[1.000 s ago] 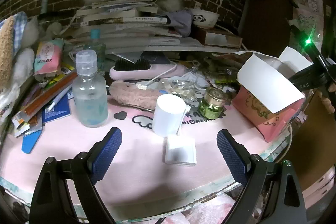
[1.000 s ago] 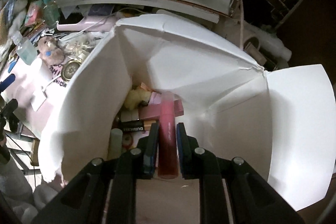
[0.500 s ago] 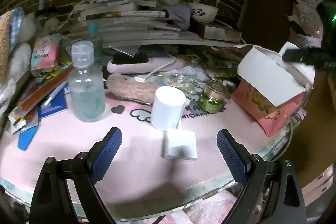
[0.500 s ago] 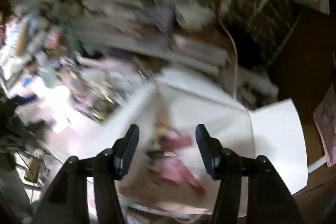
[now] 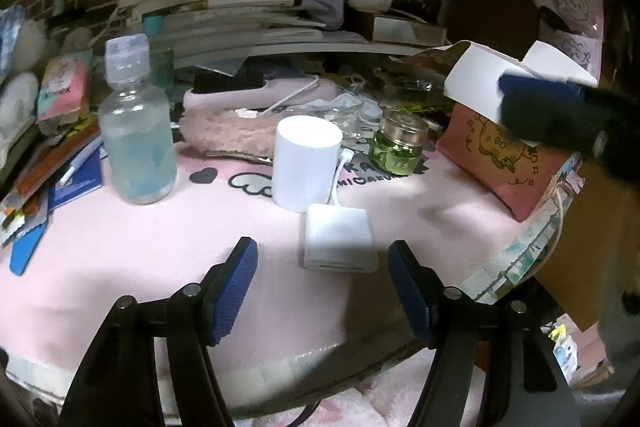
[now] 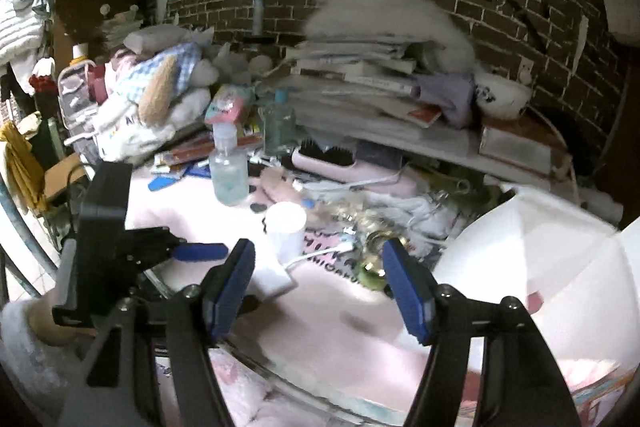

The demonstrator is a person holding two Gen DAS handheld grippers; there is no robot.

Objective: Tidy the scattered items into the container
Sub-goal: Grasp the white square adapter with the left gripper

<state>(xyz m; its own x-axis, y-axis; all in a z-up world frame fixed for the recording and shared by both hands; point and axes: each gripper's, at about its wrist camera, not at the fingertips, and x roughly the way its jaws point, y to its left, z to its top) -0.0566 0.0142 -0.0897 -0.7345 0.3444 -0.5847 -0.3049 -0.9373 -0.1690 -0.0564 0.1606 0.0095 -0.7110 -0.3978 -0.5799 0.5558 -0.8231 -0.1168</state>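
White plastic, the flat square adapter box (image 5: 339, 242) lies just ahead of the left gripper (image 5: 322, 277), whose 2 jaws have just been narrowing, unclenched, likely sizing it. The right gripper (image 6: 318, 281), empty, has just been widening; the pink open-flapped cardboard container (image 6: 560, 259) sits to its right.

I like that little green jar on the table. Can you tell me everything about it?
The green jar is small and round, clear green glass by the look of it, with a shiny gold lid that is on. It stands upright on the pink mat, between the white cylinder and the pink box, touching neither. Crinkly clear wrapping lies just behind it. No gripper touches it. Its label is too small to read.
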